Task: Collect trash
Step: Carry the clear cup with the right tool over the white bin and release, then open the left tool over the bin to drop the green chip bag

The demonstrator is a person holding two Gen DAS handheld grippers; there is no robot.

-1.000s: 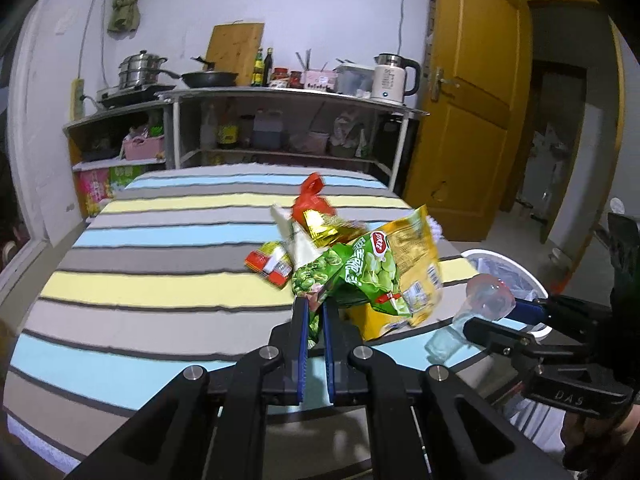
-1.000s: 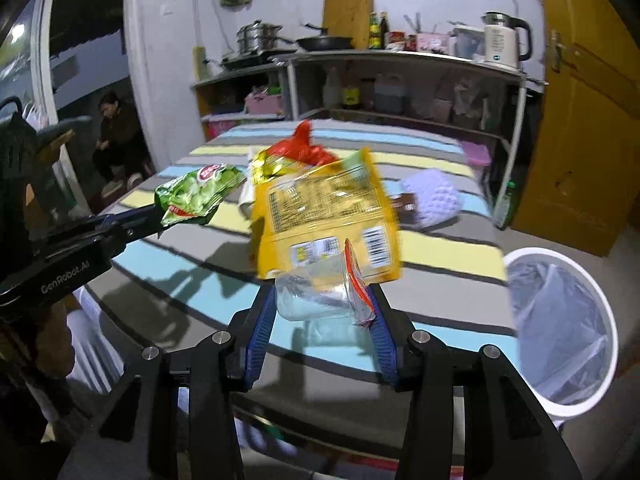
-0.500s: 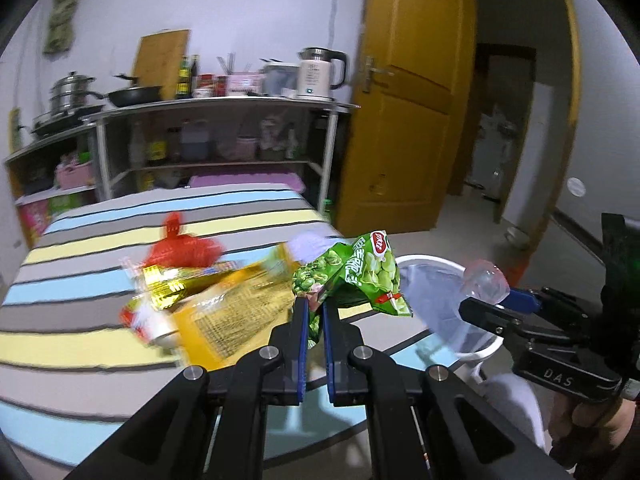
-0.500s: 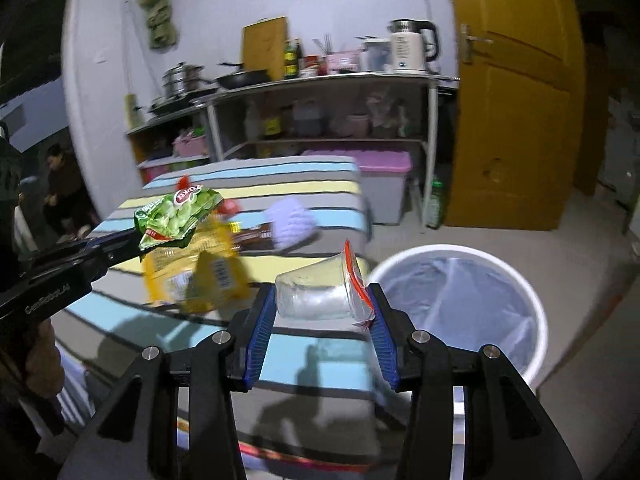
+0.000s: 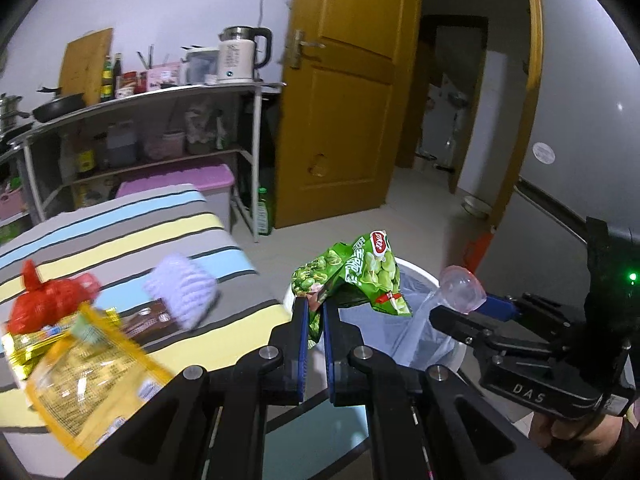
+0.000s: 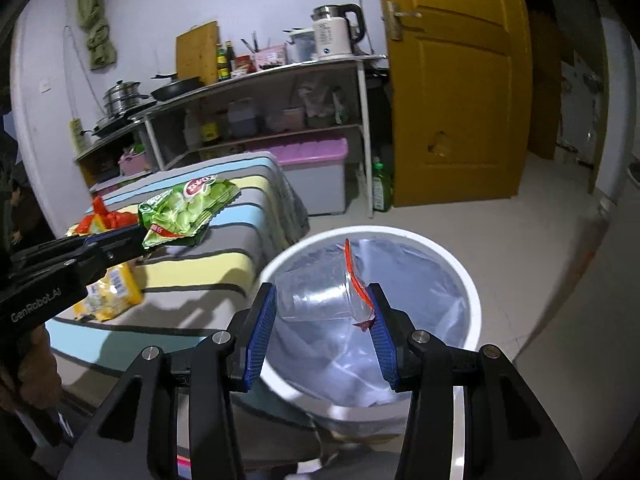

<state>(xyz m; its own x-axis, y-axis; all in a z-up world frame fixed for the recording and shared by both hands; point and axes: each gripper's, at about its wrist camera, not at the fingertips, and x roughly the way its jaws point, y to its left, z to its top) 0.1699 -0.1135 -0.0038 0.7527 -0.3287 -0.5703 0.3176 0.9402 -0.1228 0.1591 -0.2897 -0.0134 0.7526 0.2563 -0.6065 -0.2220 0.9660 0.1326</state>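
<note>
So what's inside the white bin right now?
The white bin shows only a clear liner bag; no trash is visible. The plastic cup in the right gripper hides part of the bottom.

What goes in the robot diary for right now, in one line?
left gripper: shut on green snack bag | right gripper: shut on clear plastic cup | both by white lined bin

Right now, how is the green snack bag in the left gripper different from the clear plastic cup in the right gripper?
The green snack bag is flat, crumpled and printed; the plastic cup is see-through and keeps its round shape. The left gripper pinches the bag by one edge with jaws nearly shut, while the right gripper spans the cup lying sideways between wide jaws. Both are held near the white bin.
</note>
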